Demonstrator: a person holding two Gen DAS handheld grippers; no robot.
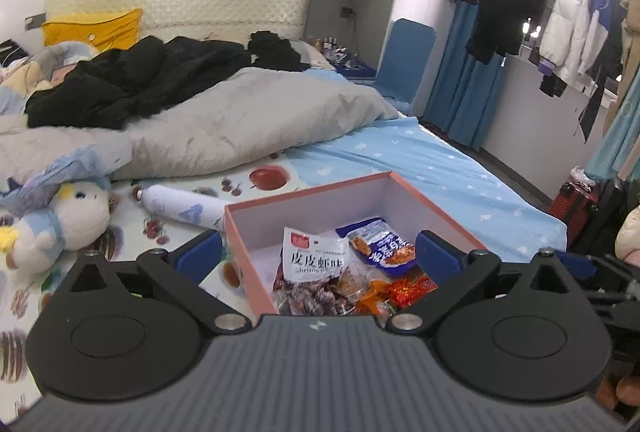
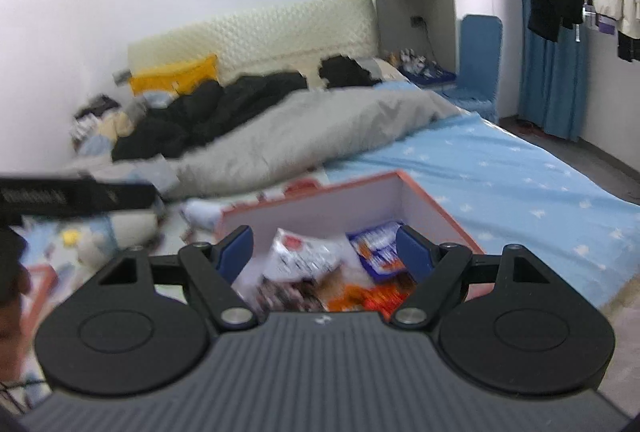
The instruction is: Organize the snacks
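A pink box [image 1: 320,192] with white inner walls lies on the bed and holds several snack packets: a white shrimp packet [image 1: 314,252], a blue packet [image 1: 380,242] and red and orange ones [image 1: 400,290]. My left gripper [image 1: 320,252] is open and empty, its blue pads spread wide above the near part of the box. The right wrist view is blurred; it shows the same box [image 2: 352,188], the white packet [image 2: 304,252] and the blue packet [image 2: 378,248]. My right gripper [image 2: 326,246] is open and empty above the box.
A white bottle [image 1: 180,206] lies left of the box beside a plush toy [image 1: 56,224]. A grey duvet [image 1: 240,120] and black clothes [image 1: 132,80] cover the far bed. The blue star sheet [image 1: 440,168] extends right to the bed's edge. Coats [image 1: 560,12] hang at right.
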